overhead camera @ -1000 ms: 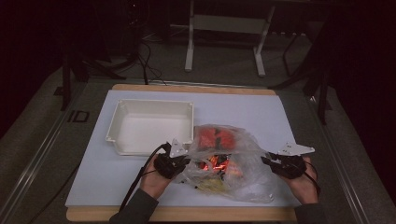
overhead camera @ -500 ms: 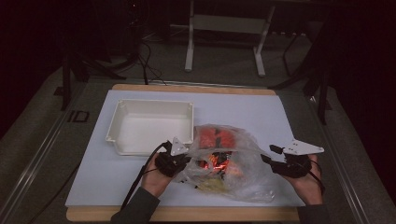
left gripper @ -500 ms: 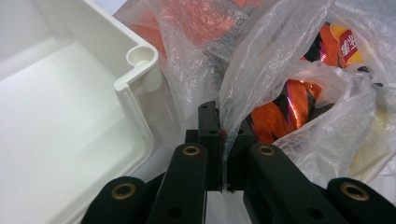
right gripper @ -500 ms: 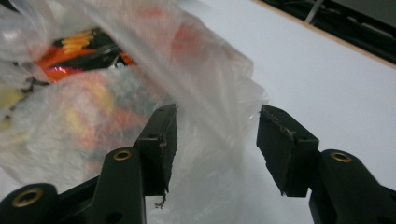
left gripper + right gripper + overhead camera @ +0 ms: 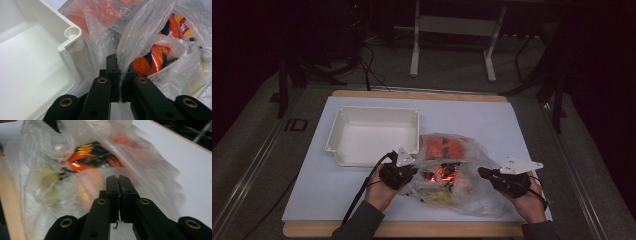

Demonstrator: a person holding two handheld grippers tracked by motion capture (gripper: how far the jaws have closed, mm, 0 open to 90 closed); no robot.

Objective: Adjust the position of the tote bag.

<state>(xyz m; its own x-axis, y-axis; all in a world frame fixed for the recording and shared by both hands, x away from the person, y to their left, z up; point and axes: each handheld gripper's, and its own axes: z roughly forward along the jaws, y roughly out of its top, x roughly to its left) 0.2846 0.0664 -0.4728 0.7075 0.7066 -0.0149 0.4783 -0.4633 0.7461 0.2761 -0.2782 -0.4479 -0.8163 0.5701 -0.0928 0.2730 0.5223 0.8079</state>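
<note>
Near edge of the table: two forearms come in from the bottom, one gripper in each hand.

Left gripper [image 5: 404,172] sits at the left side of a clear plastic bag [image 5: 462,175]. In the left gripper view its jaws are pinched together on a fold of the bag's film [image 5: 130,47], which rises from between the pads. Jaws clamped on plastic, holding.

Right gripper [image 5: 484,174] is at the bag's right side, tips pointing left toward it. Its jaws have just been closing; in the right gripper view they now stand together, with a thin shred of film caught in the seam between the pads [image 5: 119,195]. Whether it truly grips the bag's wall I cannot tell; the bag behind is blurred.

The bag lies on a white sheet [image 5: 312,195] covering a wooden board [image 5: 412,94], in the near-right half of the sheet, between the two grippers. Inside: orange and red snack packets [image 5: 444,148], shiny foil, something pale yellow low down [image 5: 437,197].

Just beyond the left gripper, a white plastic tray [image 5: 377,114] lies flat, its near-right corner touching the bag.

Farther back: dark floor, cables, metal stand legs [image 5: 414,50].
</note>
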